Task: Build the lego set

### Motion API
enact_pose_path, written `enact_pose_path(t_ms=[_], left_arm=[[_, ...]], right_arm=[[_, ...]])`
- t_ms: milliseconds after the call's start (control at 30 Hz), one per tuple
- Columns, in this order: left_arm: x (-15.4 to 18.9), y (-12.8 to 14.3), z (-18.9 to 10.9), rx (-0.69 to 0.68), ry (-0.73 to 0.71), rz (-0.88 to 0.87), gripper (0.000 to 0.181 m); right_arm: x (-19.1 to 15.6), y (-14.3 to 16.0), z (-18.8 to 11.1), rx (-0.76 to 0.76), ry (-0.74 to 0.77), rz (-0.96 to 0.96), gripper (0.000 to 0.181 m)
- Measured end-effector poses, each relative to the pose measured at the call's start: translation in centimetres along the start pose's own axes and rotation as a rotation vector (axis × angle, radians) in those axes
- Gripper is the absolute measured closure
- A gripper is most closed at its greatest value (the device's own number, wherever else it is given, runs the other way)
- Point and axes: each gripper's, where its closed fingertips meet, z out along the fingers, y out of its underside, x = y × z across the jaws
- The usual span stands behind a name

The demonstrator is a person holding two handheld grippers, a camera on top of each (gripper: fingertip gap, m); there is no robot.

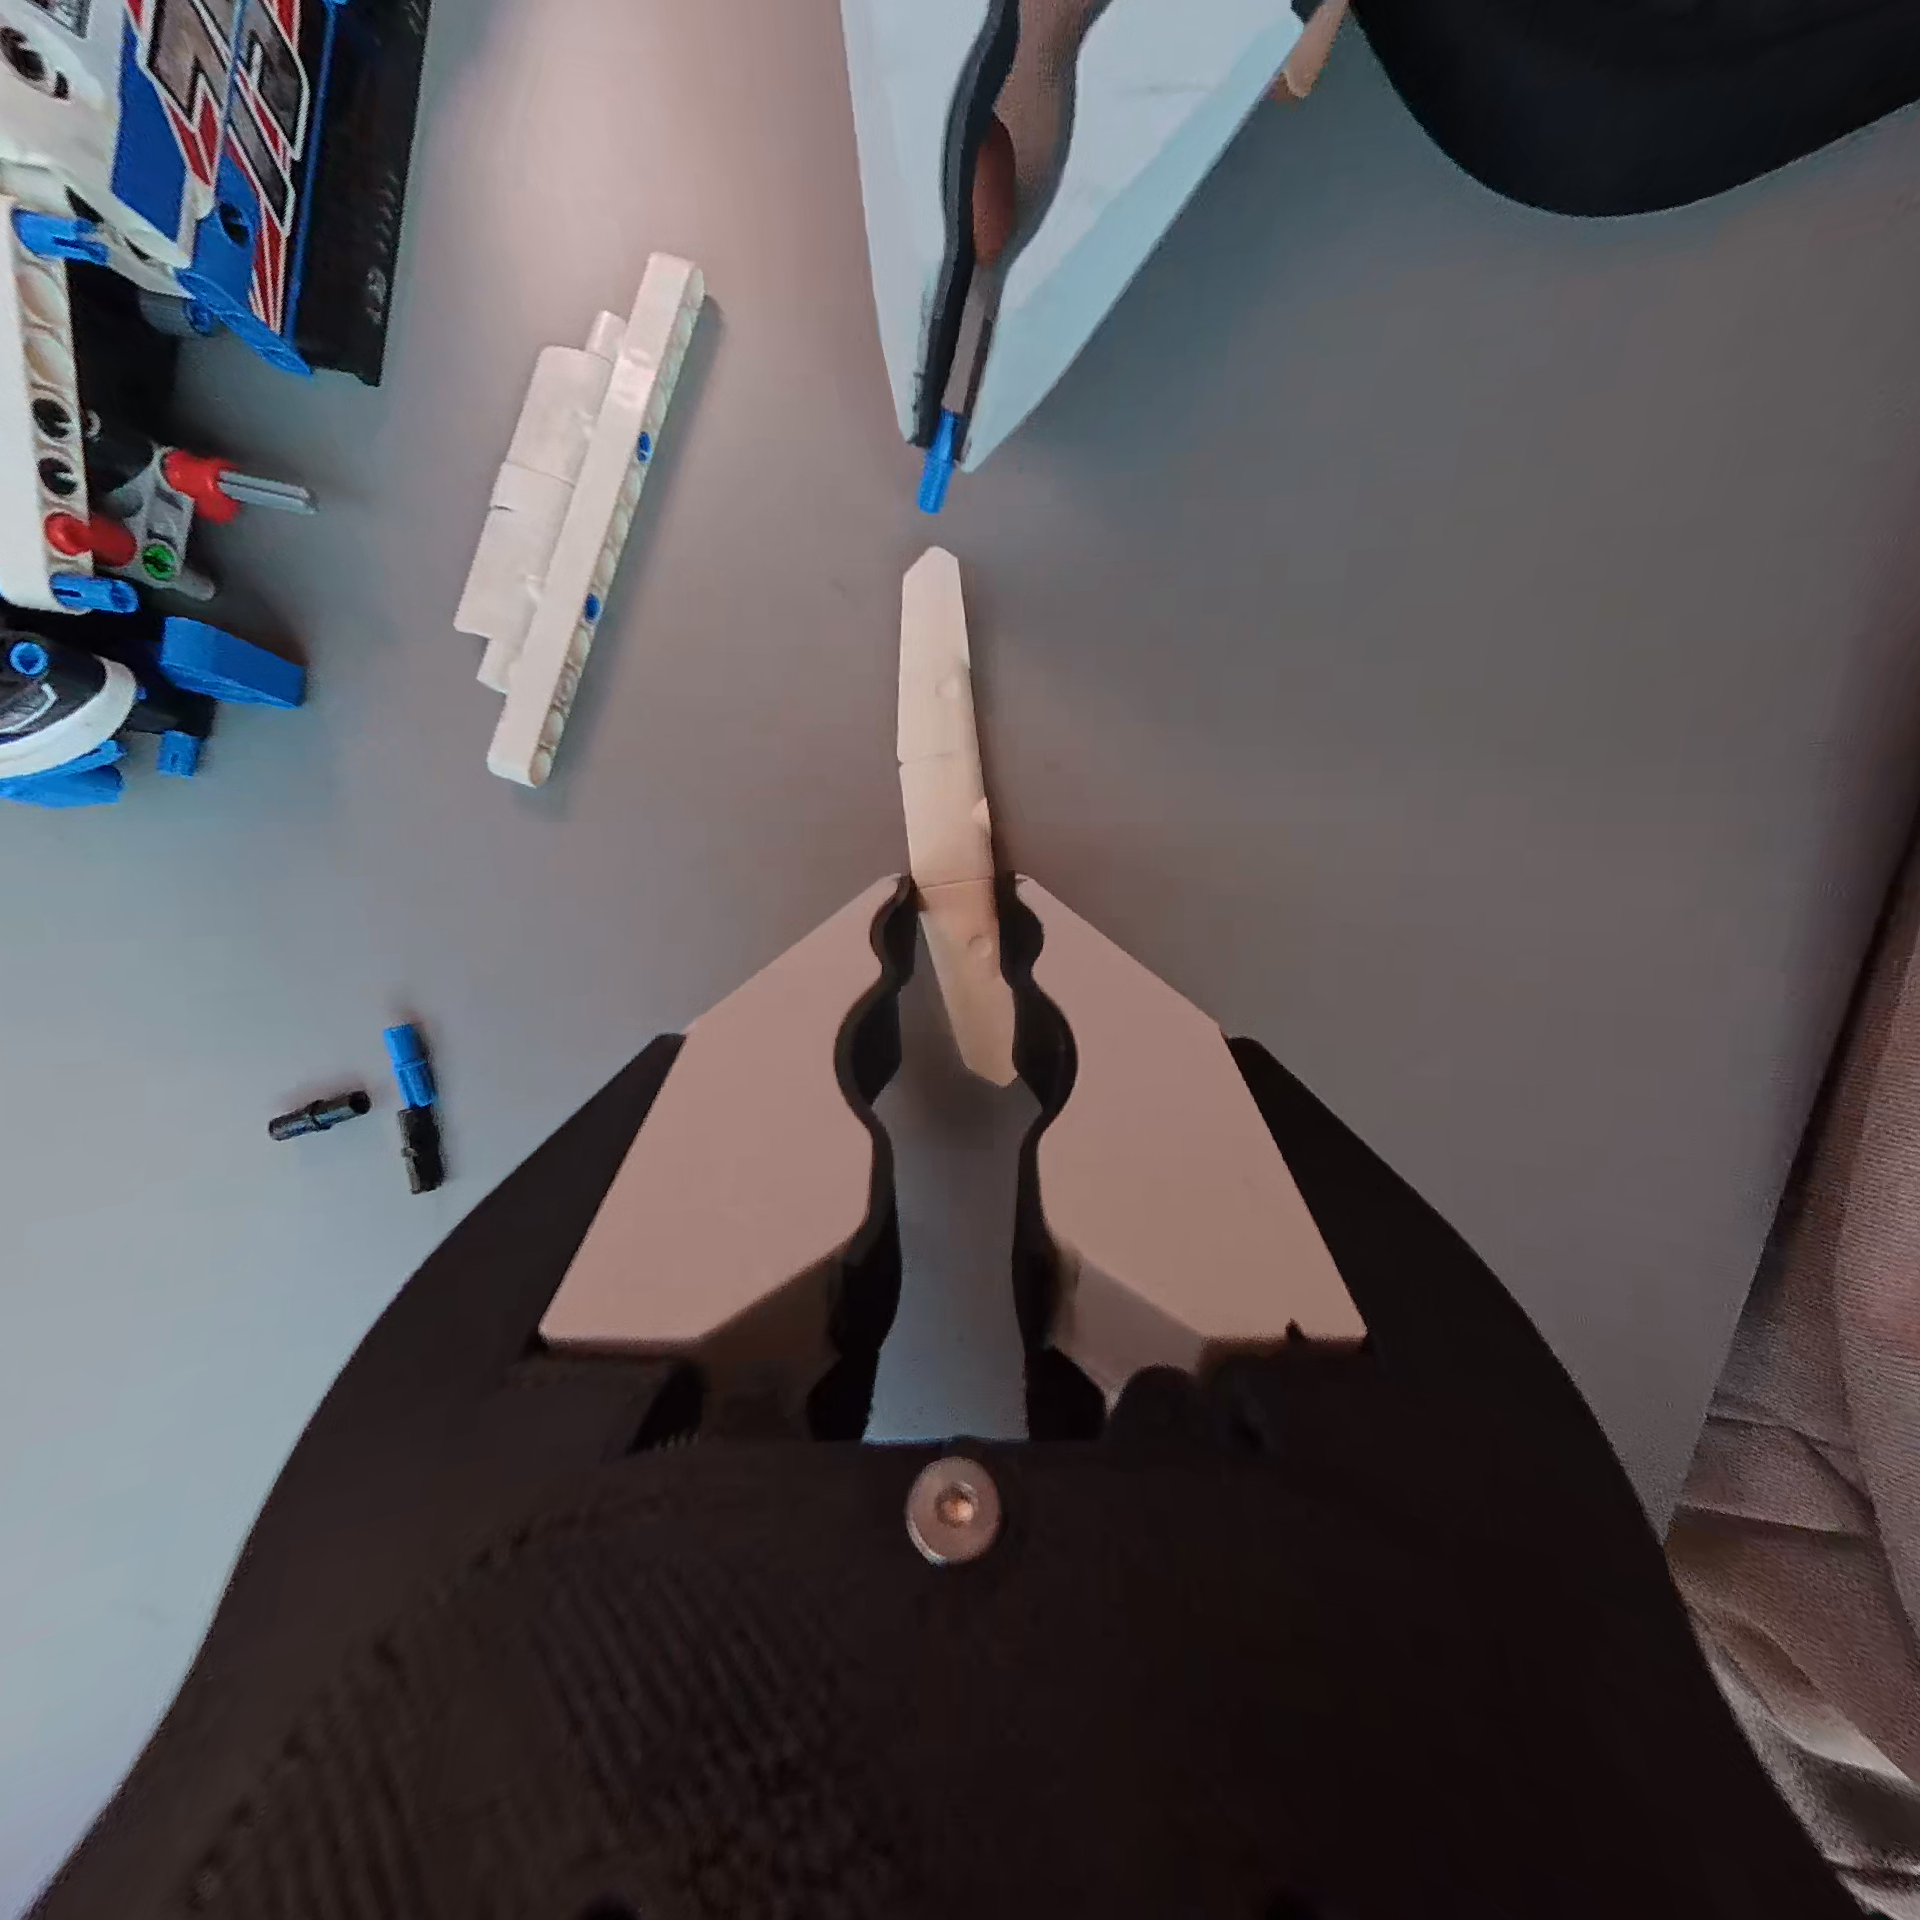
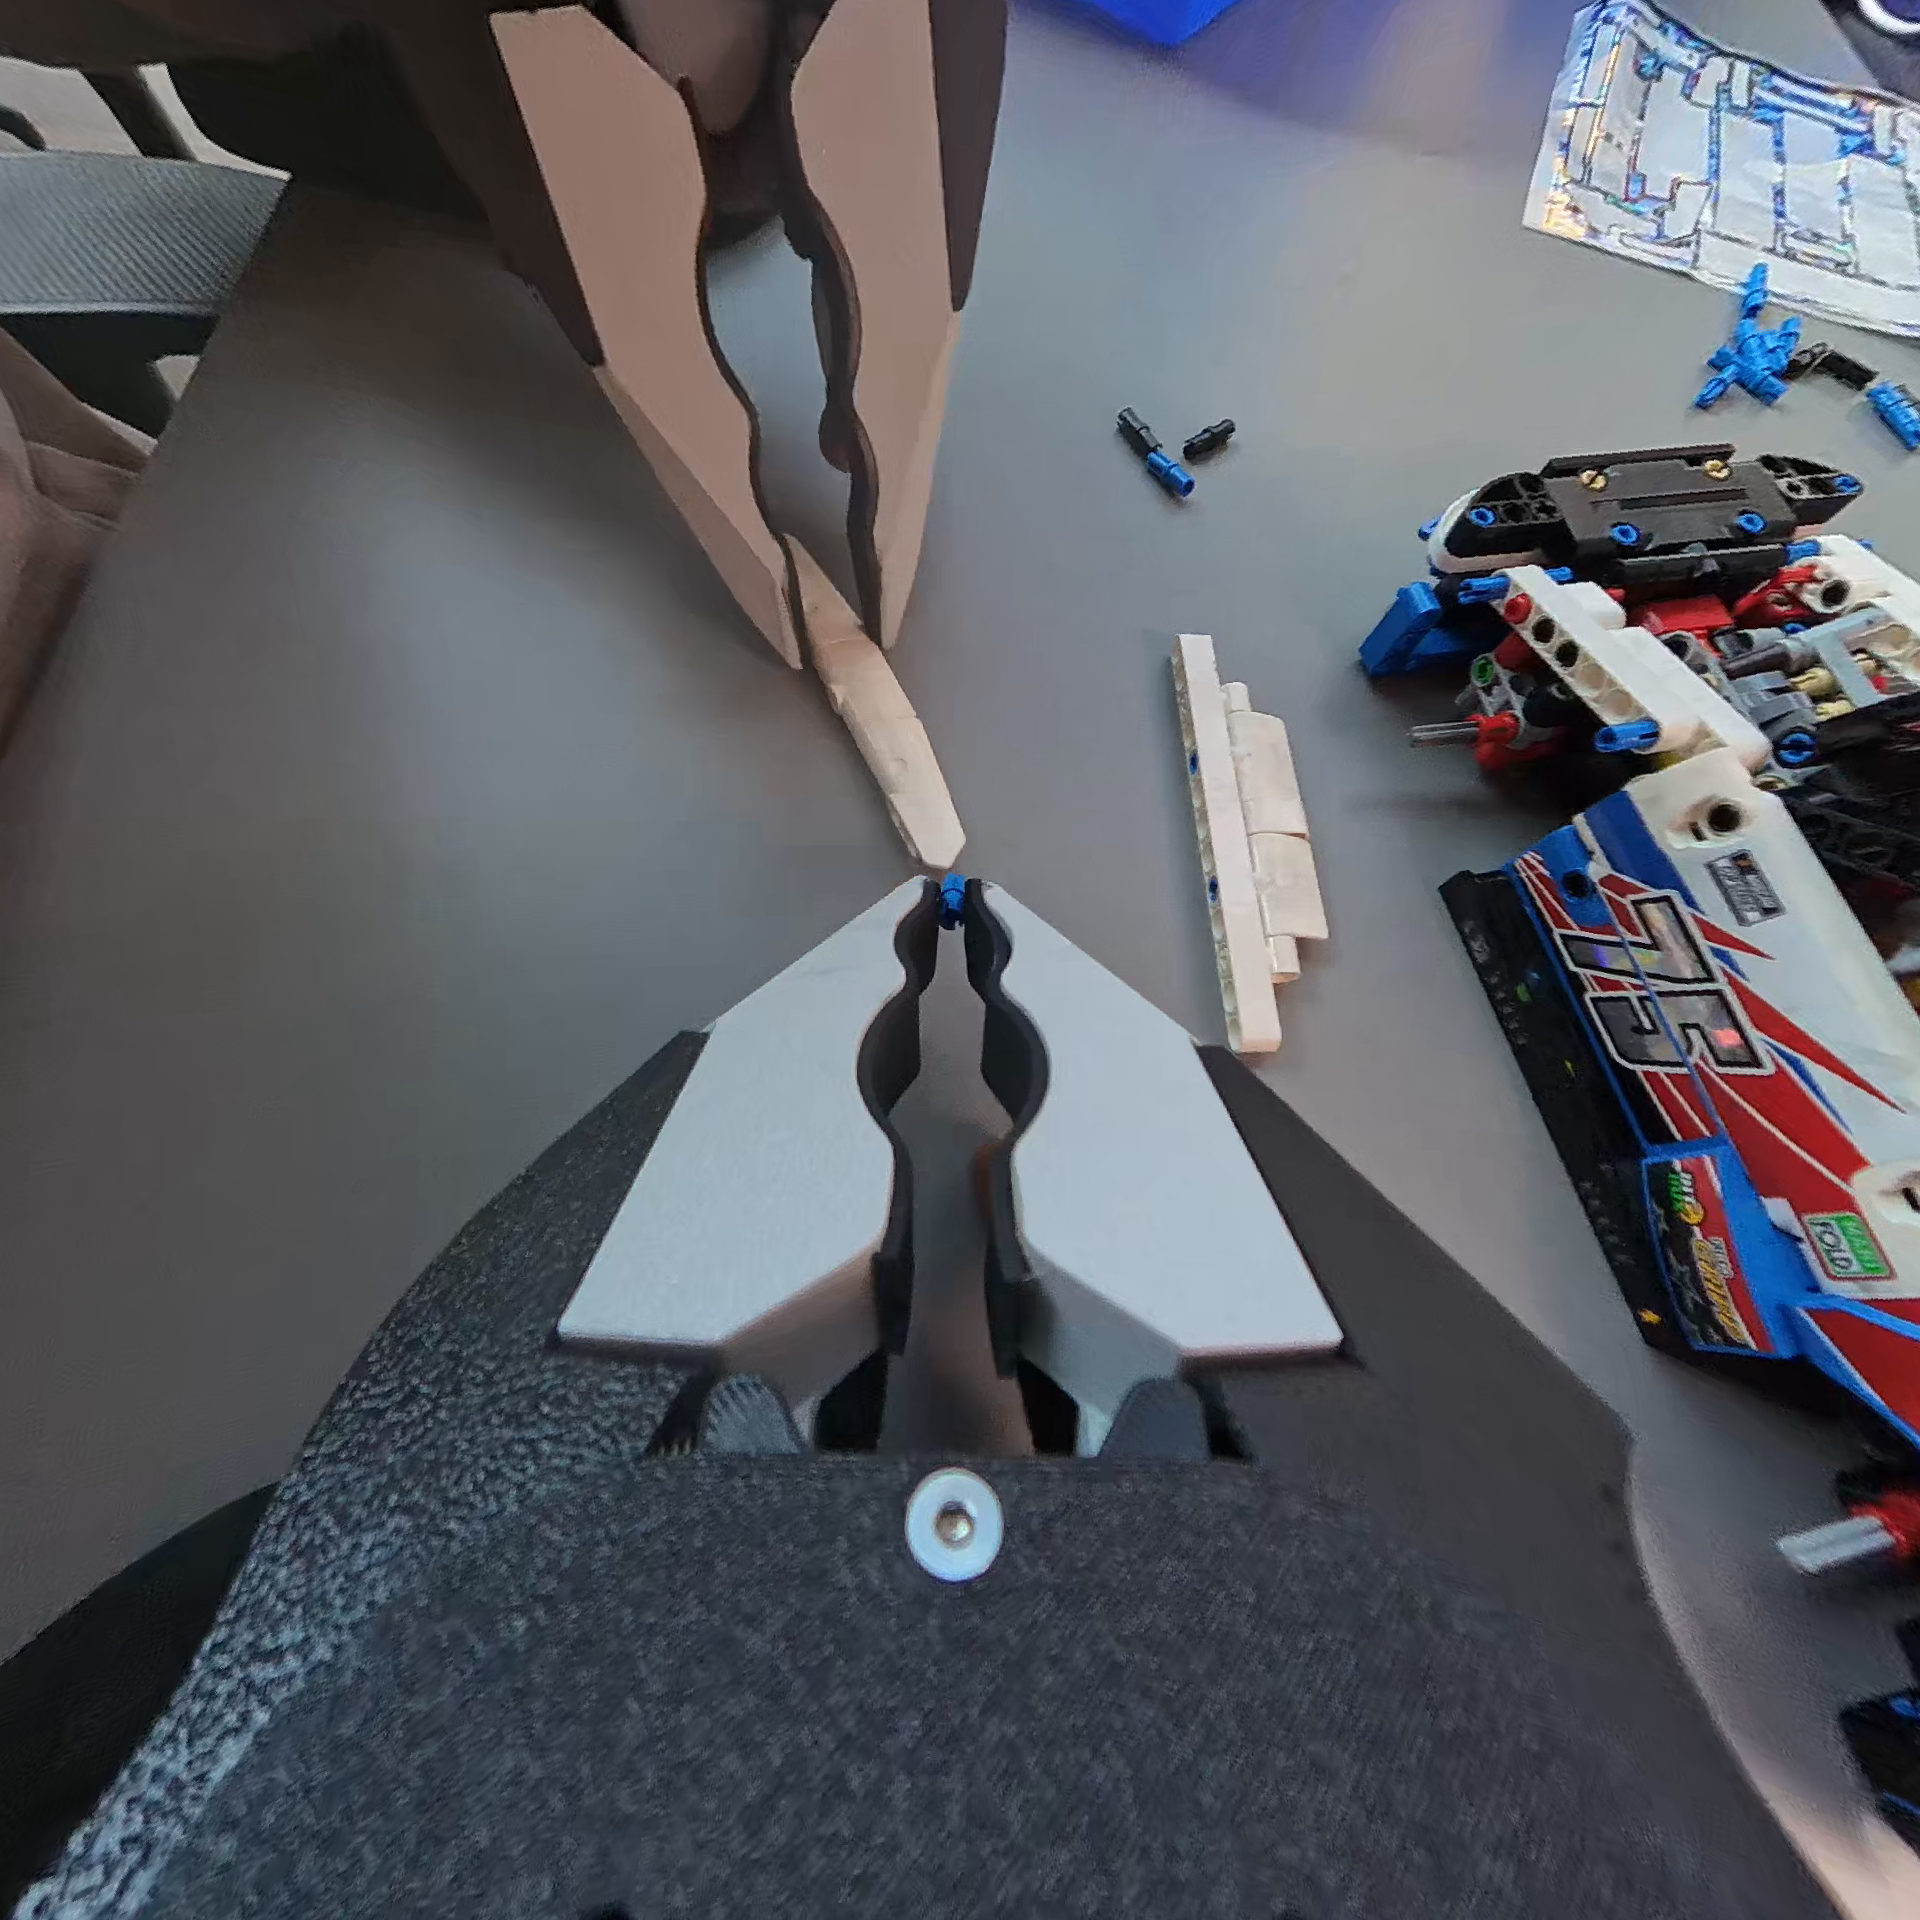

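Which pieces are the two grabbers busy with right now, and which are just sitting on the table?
In use:
- left gripper, shut on the white panel piece
- right gripper, shut on the blue pin

Just lying there:
- white beam assembly
- half-built car
- loose blue and black pins
- sticker sheet

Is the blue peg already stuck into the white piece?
No, the blue peg in the right gripper sits apart from the white piece.
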Motion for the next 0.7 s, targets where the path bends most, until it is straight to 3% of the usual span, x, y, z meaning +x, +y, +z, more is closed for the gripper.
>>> enact_pose_path(t_ms=[33, 167, 400, 567, 700], left_arm=[[-0.1, -0.1, 0.0, 0.014, 0.01, -0.02, 0.168], [-0.4, -0.4, -0.4, 0.115, 0.113, -0.15, 0.168], [-1.1, -3.5, -2.9, 0.373, 0.357, -0.41, 0.168], [-1.8, -5.7, -3.2, 0.489, 0.48, -0.55, 0.168], [-2.6, -6.7, -2.5, 0.551, 0.458, -0.602, 0.168]], right_arm=[[-0.2, 0.0, -0.1, -0.004, -0.009, -0.001, 0.179], [-0.5, 0.4, -0.3, -0.03, -0.029, -0.018, 0.179], [-0.9, 0.7, -0.1, -0.08, 0.002, -0.109, 0.179], [-0.4, -3.0, -1.3, 0.142, 0.03, -0.084, 0.179], [1.3, -5.4, -3.0, 0.294, 0.117, -0.018, 0.179]])
